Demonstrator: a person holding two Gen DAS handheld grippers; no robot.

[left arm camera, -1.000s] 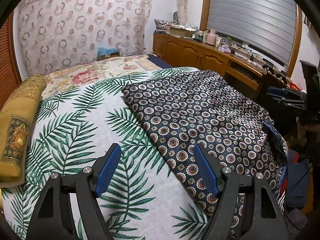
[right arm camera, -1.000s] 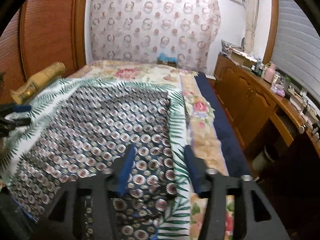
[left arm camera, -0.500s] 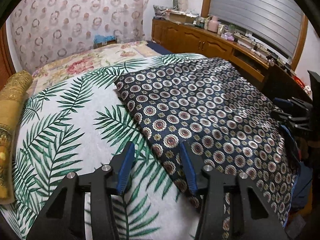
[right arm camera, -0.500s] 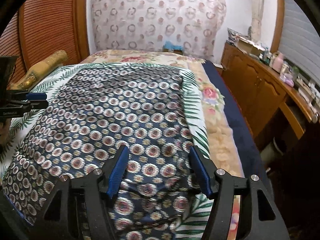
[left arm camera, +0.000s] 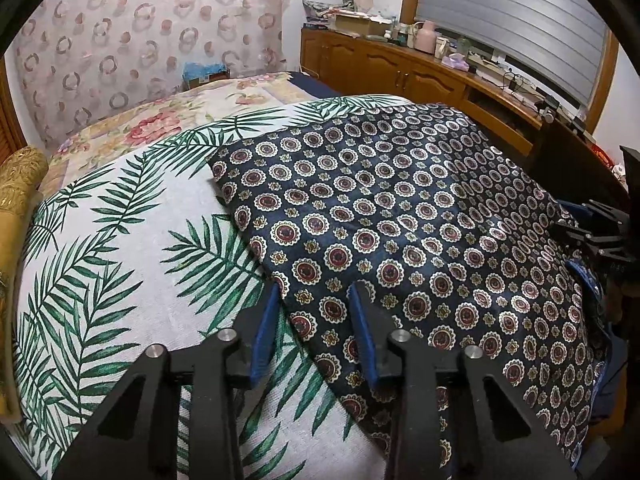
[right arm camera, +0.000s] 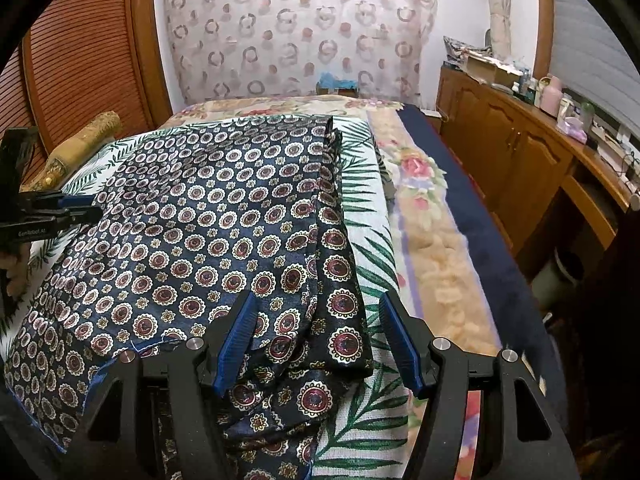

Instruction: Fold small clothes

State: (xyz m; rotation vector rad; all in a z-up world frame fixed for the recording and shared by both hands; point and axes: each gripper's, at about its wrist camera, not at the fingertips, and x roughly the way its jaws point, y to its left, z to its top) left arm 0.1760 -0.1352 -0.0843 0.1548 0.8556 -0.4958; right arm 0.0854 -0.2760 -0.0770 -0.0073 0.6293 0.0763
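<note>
Garment: the dark blue patterned cloth (left arm camera: 400, 216) lies spread flat on the palm-leaf blanket (left arm camera: 120, 248), which is your landmark here. It covers the half of the blanket toward the wooden cabinets (right arm camera: 512, 152), and its near end hangs over the blanket's near edge.
Garment corner: in the right wrist view one near corner (right arm camera: 344, 320) is folded over itself and wrinkled, lying on the blanket close to its cabinet-side border.
Left gripper: your left gripper (left arm camera: 314, 320) stands astride the garment's long edge, where cloth meets bare blanket. One blue pad is over the blanket, the other over the cloth. The jaws are closing, the cloth edge is between them, and the pads do not press it yet.
Right gripper: your right gripper (right arm camera: 316, 340) stands with jaws apart over the wrinkled corner. The cloth lies between the pads, but they do not clamp it.
Your hand: in the right wrist view a hand (right arm camera: 14, 268) holds the left gripper at the far side of the blanket from the cabinets.
Bolster: a golden roll cushion (right arm camera: 80, 140) lies beside the blanket, on the side away from the cabinets.
Floral bedcover: the bedcover (right arm camera: 424, 208) shows beyond the blanket and along its cabinet side.
</note>
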